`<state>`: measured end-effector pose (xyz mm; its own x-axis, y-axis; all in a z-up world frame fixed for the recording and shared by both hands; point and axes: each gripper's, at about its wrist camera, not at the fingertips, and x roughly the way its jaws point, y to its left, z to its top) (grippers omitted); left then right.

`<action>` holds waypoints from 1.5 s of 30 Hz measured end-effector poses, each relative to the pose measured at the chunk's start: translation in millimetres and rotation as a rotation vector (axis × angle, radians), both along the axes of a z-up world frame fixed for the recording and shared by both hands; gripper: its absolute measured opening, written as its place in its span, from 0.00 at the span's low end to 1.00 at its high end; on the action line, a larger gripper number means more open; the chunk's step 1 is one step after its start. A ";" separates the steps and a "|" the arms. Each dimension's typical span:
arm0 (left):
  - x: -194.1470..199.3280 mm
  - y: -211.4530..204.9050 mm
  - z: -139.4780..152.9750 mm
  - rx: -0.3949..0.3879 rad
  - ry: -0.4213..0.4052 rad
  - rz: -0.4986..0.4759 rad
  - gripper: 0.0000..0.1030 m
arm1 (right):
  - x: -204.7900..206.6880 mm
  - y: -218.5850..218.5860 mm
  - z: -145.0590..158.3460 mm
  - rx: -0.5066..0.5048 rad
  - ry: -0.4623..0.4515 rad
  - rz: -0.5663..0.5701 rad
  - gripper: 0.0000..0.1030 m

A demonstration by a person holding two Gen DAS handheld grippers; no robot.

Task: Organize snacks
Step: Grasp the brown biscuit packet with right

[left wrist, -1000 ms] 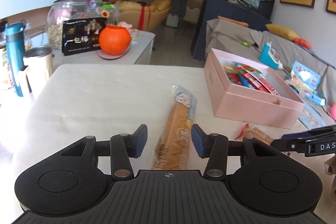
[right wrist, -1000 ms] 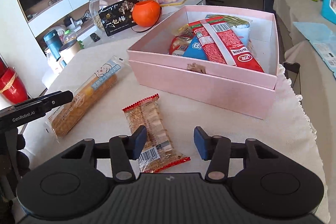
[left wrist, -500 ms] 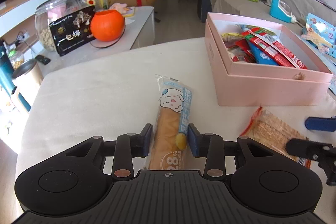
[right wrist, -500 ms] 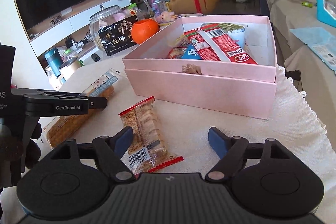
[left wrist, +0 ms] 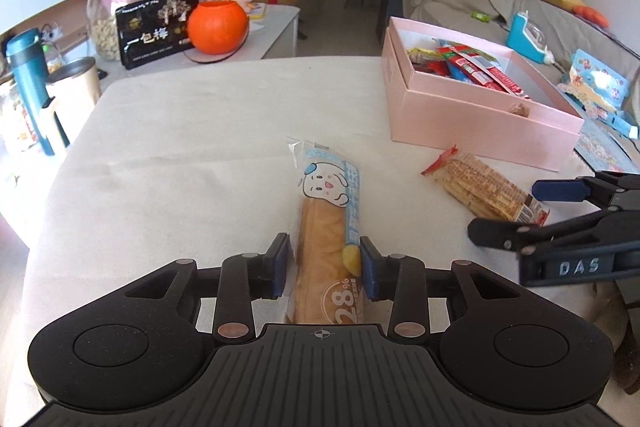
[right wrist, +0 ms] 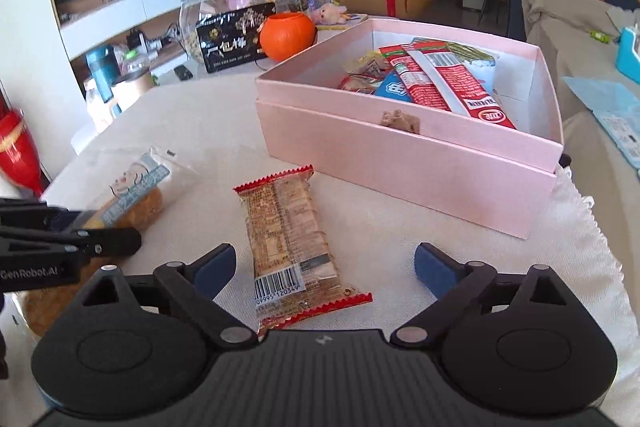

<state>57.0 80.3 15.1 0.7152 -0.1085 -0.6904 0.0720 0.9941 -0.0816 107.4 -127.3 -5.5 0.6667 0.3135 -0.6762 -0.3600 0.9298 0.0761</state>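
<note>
A long bread stick in a wrapper with a cartoon puppy (left wrist: 328, 223) lies on the white tablecloth. My left gripper (left wrist: 323, 269) is shut on its near end; it also shows in the right wrist view (right wrist: 132, 197). A cracker pack with red edges (right wrist: 290, 247) lies between the wide-open fingers of my right gripper (right wrist: 324, 267), touching neither. It shows in the left wrist view (left wrist: 484, 187) beside my right gripper (left wrist: 520, 211). An open pink box (right wrist: 400, 155) holding several snack packs stands behind it.
An orange pumpkin pot (left wrist: 217, 26), a black packet (left wrist: 158, 27) and a glass jar (left wrist: 120, 11) stand on a side table at the back left. A teal flask (left wrist: 30, 87) and steel cup (left wrist: 74, 83) stand left. A sofa with clutter (left wrist: 592, 79) lies right.
My left gripper has closed on the bread stick's near end. My right gripper has opened wider around the cracker pack and moved in closer over it.
</note>
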 end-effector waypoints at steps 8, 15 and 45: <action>-2.9 -7.6 -4.1 0.038 -0.035 -0.016 0.42 | 5.2 8.1 -1.3 -0.051 0.030 -0.002 1.00; -5.1 -7.2 -4.6 0.026 -0.042 -0.003 0.42 | 20.5 17.7 1.5 -0.057 0.048 -0.030 0.99; -30.9 -37.6 3.6 -0.066 0.076 -0.177 0.42 | -37.8 -25.6 12.9 -0.048 0.051 -0.048 0.40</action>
<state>26.1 42.7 18.6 0.6272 -0.2740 -0.7290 0.2358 0.9589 -0.1576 69.6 -152.8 7.3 0.6443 0.2483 -0.7233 -0.3118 0.9489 0.0480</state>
